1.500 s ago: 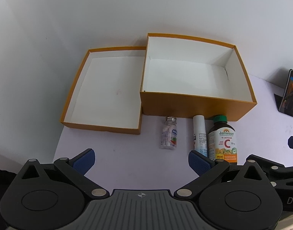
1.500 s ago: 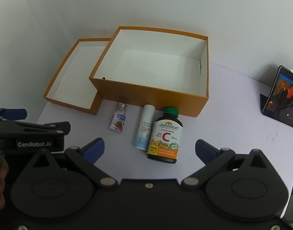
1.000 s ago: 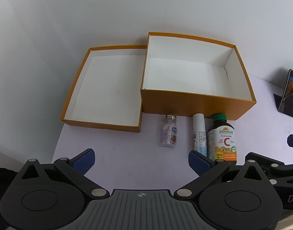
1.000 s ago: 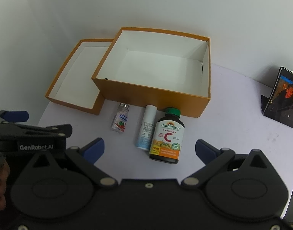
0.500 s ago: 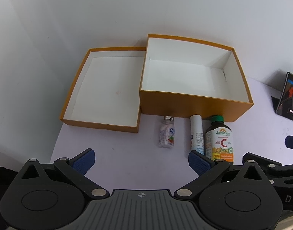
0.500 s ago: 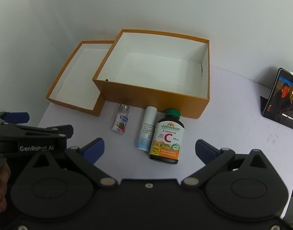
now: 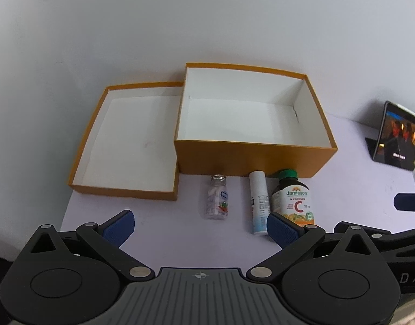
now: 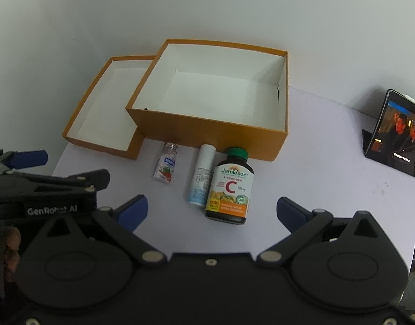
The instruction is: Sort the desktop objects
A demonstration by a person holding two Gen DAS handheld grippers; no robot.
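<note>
Both the left gripper (image 7: 199, 224) and right gripper (image 8: 212, 208) hover with fingers spread, grasping nothing. On the table (image 8: 315, 189), small vial (image 8: 166, 166), white tube (image 8: 202, 178) and vitamin bottle (image 8: 230, 187) lie just before the orange box (image 8: 207, 124).

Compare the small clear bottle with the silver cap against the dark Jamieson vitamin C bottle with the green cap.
The small clear bottle with the silver cap is slim and see-through, with white pieces showing inside; the dark Jamieson vitamin C bottle with the green cap is much wider, taller and opaque. The clear bottle's label is small and white, the Jamieson's large, orange at the bottom. Both lie on the white table before the deep orange cardboard box, caps toward it.
</note>
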